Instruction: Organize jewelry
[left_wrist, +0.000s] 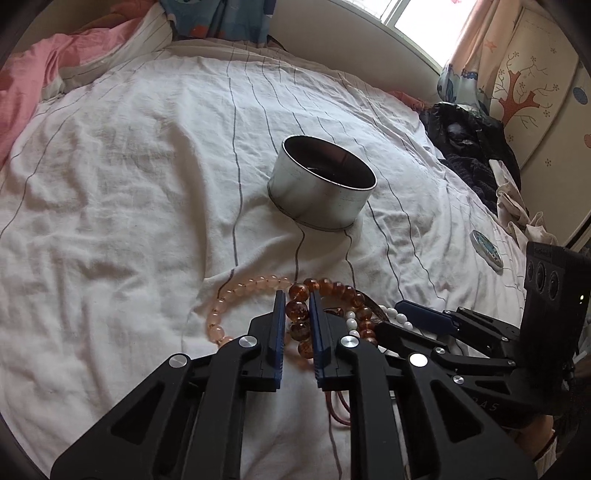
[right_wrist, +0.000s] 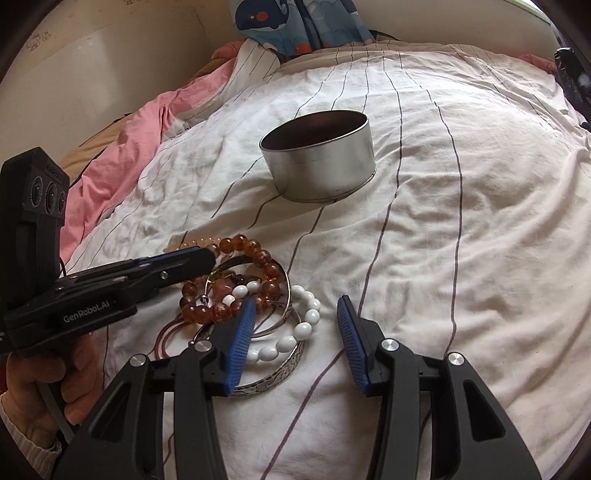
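Nearby, left gripper (left_wrist: 297, 299) fingers clamp amber bead bracelet (left_wrist: 299, 314), right gripper (right_wrist: 295, 306) fingers wide over white bead bracelet (right_wrist: 295, 332), tin (right_wrist: 317, 158) beyond.

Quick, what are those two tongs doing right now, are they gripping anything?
Left tongs: closed on the amber bead bracelet, in the jewelry pile.
Right tongs: open, holding nothing, hovering over the white bead bracelet.

Sunlit window (left_wrist: 417, 14), striped bed (left_wrist: 147, 147), perhaps wardrobe (left_wrist: 535, 92)

two close downward wrist views, sharing tin (left_wrist: 320, 184) and bracelets (right_wrist: 236, 288)
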